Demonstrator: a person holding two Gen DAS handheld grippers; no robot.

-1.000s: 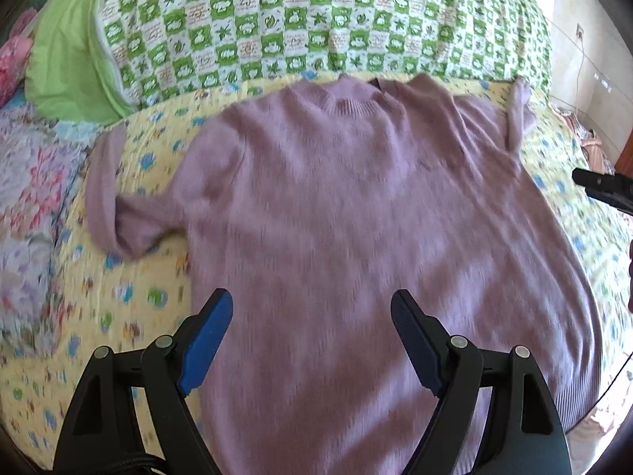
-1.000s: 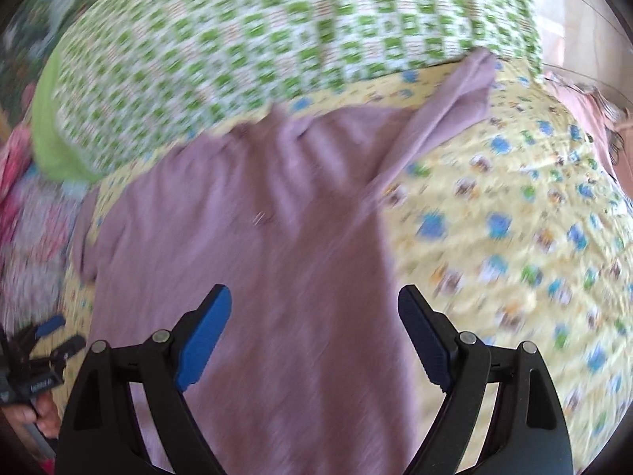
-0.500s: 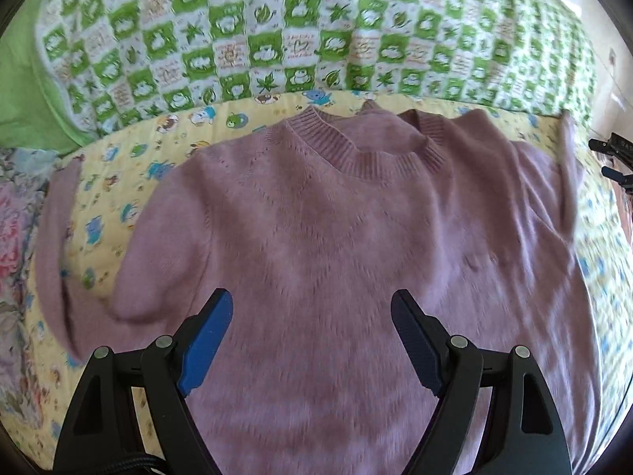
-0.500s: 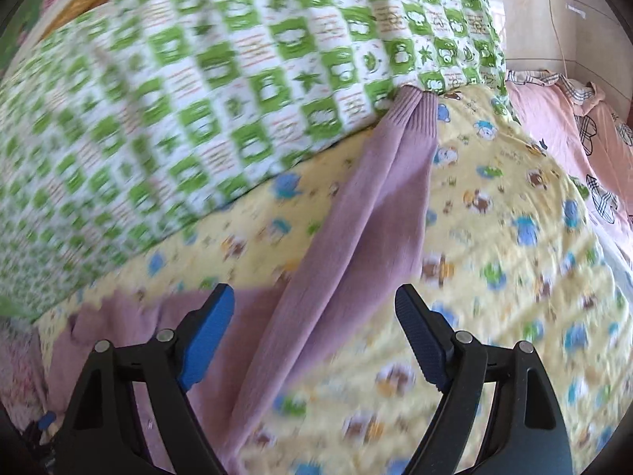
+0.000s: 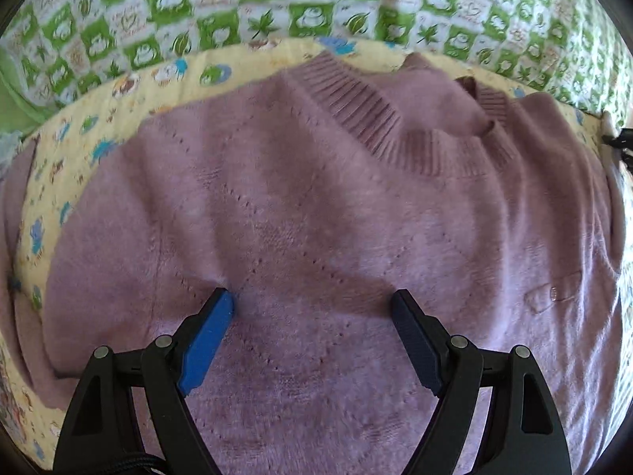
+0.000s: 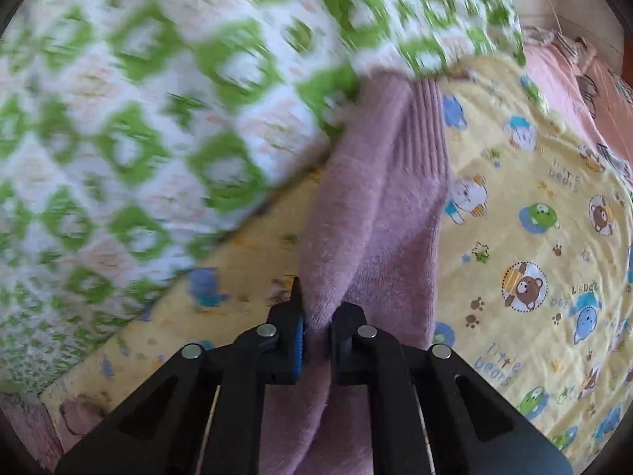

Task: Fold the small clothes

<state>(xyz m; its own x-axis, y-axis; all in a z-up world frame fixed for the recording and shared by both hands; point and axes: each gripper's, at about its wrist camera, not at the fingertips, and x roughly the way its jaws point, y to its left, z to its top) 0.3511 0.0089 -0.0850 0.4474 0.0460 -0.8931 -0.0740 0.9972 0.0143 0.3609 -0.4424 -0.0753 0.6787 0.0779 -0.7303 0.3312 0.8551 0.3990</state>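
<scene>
A mauve knitted sweater (image 5: 324,213) lies flat on a yellow cartoon-print sheet (image 5: 99,134), with its ribbed collar (image 5: 379,126) toward the far side. My left gripper (image 5: 312,301) is open and presses down on the sweater's chest, the left fingertip (image 5: 223,304) denting the knit. In the right wrist view the sweater's sleeve (image 6: 379,206) runs away from me to its ribbed cuff (image 6: 423,118). My right gripper (image 6: 316,316) is closing and pinches a raised fold of that sleeve between its pads.
A green and white checked quilt (image 5: 277,4) is heaped along the far side and overlaps the cuff (image 6: 198,118) in the right wrist view. Pink bedding (image 6: 561,75) lies at the far right. A black tool tip (image 5: 619,142) shows at the right edge of the left wrist view.
My left gripper moved closer and lower onto the sweater's chest, staying open. My right gripper travelled along the sleeve and shut on a fold of it.
</scene>
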